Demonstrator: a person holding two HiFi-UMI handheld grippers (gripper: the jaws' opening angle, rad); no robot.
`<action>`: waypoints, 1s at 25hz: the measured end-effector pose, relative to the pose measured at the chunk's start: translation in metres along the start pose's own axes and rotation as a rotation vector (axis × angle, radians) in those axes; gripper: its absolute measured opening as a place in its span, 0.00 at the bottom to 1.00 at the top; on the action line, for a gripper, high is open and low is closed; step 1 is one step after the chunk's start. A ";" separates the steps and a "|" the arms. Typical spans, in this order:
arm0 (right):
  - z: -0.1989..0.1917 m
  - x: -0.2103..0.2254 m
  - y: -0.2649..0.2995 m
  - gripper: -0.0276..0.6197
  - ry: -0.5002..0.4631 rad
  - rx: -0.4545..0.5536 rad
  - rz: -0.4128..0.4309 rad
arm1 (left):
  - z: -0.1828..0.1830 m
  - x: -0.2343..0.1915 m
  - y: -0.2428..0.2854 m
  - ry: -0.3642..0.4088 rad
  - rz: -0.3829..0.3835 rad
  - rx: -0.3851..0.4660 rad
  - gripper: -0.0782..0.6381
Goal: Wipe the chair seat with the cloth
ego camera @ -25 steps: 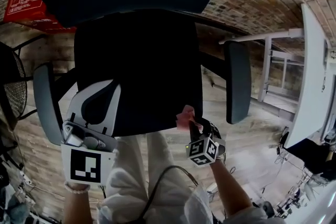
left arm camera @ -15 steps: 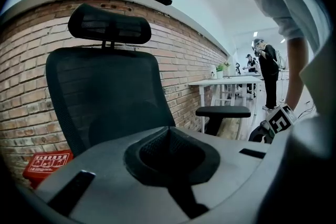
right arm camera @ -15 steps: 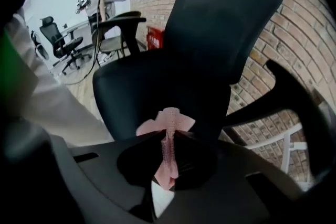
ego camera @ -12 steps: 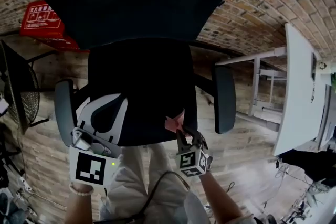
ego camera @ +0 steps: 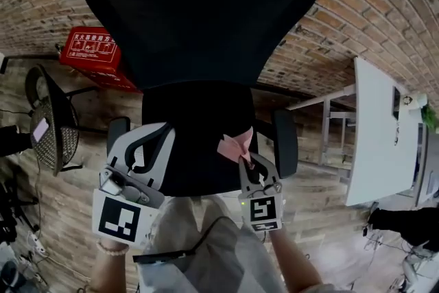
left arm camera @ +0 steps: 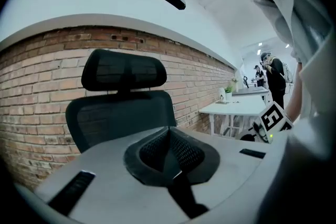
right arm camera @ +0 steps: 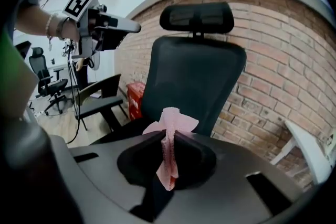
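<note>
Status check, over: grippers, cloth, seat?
Left gripper shut, empty, over chair seat front left. Right gripper shut on pink cloth, at seat's front right. Cloth-to-seat contact unclear. Nothing lying on seat.

- Left gripper (ego camera: 152, 139): jaws pressed together with nothing between them, pointing forward away from the body.
- Left hand (right arm camera: 67, 29) is wrapped round the back end of it. There's a bead bracelet (ego camera: 112, 248) on the wrist, and the forearm is bare.
- Right gripper (ego camera: 247, 165): jaws clamped on a pink cloth (ego camera: 233, 144), which bunches up past the tips and hangs a bit below them.
- Right forearm (ego camera: 295, 267) is bare too, coming in from the lower right.
- Both grippers are held out in front of the torso, side by side and apart, roughly level.
</note>
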State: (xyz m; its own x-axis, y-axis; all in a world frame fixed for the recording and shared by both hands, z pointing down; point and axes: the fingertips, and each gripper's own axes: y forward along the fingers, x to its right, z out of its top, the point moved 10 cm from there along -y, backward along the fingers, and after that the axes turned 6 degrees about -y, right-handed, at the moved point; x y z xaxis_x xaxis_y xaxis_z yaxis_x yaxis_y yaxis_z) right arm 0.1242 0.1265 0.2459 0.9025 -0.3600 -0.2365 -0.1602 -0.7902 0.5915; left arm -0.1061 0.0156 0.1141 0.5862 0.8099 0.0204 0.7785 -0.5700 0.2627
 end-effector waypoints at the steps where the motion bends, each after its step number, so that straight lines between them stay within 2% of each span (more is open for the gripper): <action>1: 0.013 0.005 -0.006 0.13 -0.007 0.026 -0.010 | 0.011 0.000 -0.005 0.036 -0.003 0.004 0.13; 4: 0.047 0.016 -0.026 0.13 0.005 0.095 -0.030 | 0.038 0.003 -0.022 0.122 0.012 0.010 0.13; 8: 0.087 0.032 -0.052 0.13 0.001 0.193 -0.047 | 0.066 0.006 -0.038 0.169 0.047 0.028 0.13; 9: 0.096 0.035 -0.059 0.13 -0.019 0.224 -0.048 | 0.071 0.007 -0.042 0.155 0.059 0.035 0.13; 12: 0.122 0.036 -0.081 0.13 -0.057 0.298 -0.045 | 0.081 0.009 -0.056 -0.004 0.114 0.068 0.13; 13: 0.131 0.037 -0.086 0.13 -0.060 0.328 -0.041 | 0.085 0.008 -0.060 -0.020 0.126 0.073 0.13; 17: 0.161 0.039 -0.103 0.13 -0.029 0.424 -0.034 | 0.102 0.009 -0.070 0.025 0.147 0.086 0.13; 21: 0.182 0.036 -0.114 0.13 -0.036 0.475 -0.026 | 0.115 0.012 -0.080 0.055 0.154 0.118 0.13; 25: 0.189 0.037 -0.119 0.13 -0.027 0.488 -0.022 | 0.120 0.018 -0.081 0.155 0.126 0.103 0.13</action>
State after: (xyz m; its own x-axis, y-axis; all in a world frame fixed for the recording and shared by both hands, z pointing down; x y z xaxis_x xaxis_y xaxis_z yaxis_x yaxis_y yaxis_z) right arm 0.1016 0.1137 0.0208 0.8982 -0.3479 -0.2688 -0.3156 -0.9359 0.1568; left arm -0.1319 0.0601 -0.0227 0.6452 0.7383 0.1965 0.7246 -0.6729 0.1487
